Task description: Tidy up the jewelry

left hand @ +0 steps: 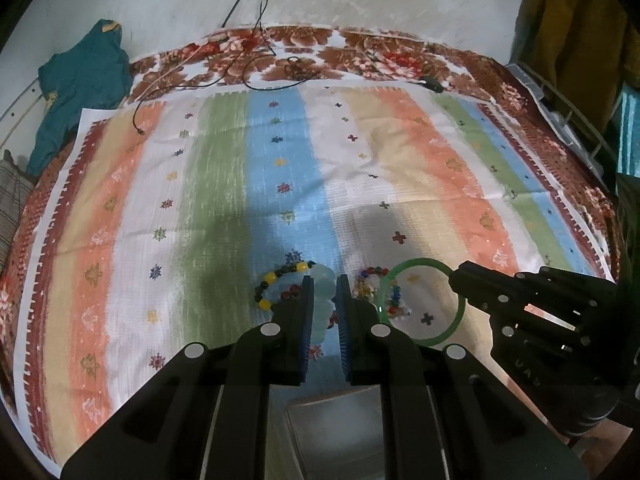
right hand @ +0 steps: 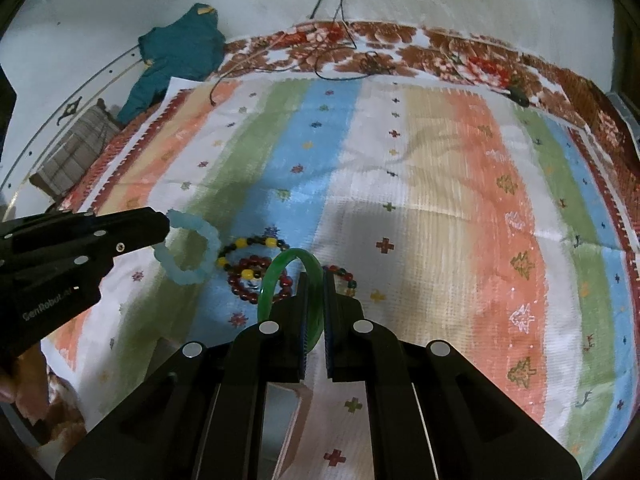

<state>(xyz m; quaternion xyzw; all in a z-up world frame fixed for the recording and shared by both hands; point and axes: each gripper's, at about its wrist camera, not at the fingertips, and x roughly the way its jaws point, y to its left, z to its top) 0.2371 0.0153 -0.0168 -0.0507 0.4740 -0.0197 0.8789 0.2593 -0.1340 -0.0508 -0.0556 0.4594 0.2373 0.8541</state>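
My left gripper is shut on a pale blue bead bracelet, which hangs from it in the right wrist view. My right gripper is shut on a green bangle, seen as a full ring in the left wrist view. On the striped cloth lie a black-and-yellow bead bracelet, a dark red bead bracelet and a multicoloured bead bracelet. The left gripper also shows in the right wrist view, and the right gripper in the left wrist view.
A box sits just below the grippers at the near edge; its corner shows in the right wrist view. A teal garment lies at the far left. Black cables trail over the flowered bedsheet at the back.
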